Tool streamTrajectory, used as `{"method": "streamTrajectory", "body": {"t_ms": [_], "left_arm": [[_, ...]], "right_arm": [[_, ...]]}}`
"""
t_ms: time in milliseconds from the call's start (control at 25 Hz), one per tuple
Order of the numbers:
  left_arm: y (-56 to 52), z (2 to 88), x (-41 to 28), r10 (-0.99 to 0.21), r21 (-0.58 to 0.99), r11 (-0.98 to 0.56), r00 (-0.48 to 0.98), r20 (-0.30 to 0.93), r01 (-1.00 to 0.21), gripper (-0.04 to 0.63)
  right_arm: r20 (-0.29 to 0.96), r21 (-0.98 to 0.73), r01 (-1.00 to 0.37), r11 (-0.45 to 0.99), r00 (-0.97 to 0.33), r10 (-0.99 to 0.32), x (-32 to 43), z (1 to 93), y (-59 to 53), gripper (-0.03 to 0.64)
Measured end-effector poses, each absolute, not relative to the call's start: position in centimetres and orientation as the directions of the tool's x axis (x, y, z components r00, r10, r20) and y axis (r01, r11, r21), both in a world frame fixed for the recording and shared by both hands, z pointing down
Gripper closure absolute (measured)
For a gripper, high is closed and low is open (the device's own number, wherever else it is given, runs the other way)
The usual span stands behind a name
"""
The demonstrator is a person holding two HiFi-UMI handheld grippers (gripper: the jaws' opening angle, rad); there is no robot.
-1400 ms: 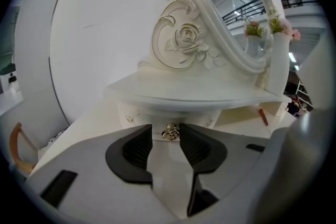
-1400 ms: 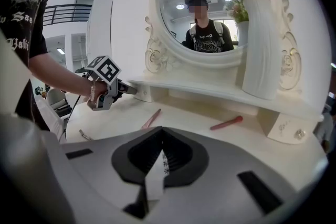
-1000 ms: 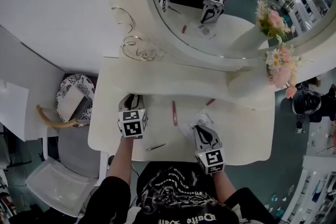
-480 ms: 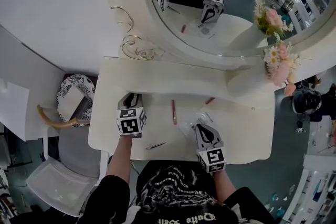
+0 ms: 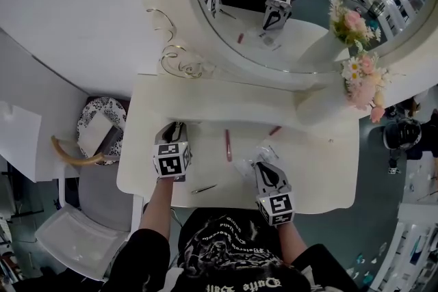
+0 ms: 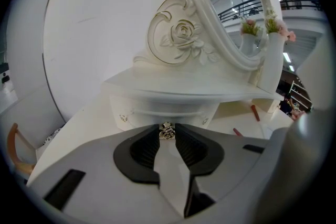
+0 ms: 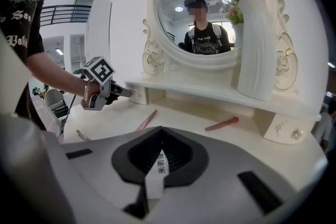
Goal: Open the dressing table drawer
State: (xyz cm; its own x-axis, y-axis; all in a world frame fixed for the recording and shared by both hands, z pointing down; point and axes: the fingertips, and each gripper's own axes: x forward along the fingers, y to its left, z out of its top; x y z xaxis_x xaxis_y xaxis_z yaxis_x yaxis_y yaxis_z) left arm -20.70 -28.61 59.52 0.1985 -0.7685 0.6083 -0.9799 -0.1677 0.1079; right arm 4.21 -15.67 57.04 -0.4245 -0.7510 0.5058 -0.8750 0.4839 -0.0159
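The white dressing table point(image 5: 315, 174) has a small left drawer point(image 6: 163, 110) under its raised shelf. A little silver knob point(image 6: 167, 131) on that drawer front sits between the tips of my left gripper point(image 6: 167, 134), whose jaws press on it from both sides. The drawer front lies flush with its frame. From the head view the left gripper point(image 5: 176, 130) points at the shelf's left end, and it also appears in the right gripper view point(image 7: 126, 93). My right gripper point(image 5: 265, 173) rests over mid-table with its jaws together and nothing between them.
A pink stick point(image 5: 228, 145) and a red stick point(image 5: 274, 132) lie on the tabletop, a clear packet point(image 5: 248, 162) near the right gripper, a thin clip point(image 5: 203, 189) at the front edge. A white vase of flowers point(image 5: 328, 102) stands on the shelf's right. A right drawer knob point(image 7: 297, 134) shows. A stool point(image 5: 82, 215) stands left.
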Motion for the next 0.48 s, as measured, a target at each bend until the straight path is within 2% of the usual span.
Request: {"method": "streamTrajectory", "body": {"t_ms": [480], "left_arm": [[-27.69, 59.61, -20.70, -0.767, 0.104, -0.153, 0.184, 0.614, -0.983, 0.491]], "right_arm": [[0.498, -0.026, -0.884, 0.468, -0.417, -0.760, 4.73, 56.82, -14.82, 0.606]]}}
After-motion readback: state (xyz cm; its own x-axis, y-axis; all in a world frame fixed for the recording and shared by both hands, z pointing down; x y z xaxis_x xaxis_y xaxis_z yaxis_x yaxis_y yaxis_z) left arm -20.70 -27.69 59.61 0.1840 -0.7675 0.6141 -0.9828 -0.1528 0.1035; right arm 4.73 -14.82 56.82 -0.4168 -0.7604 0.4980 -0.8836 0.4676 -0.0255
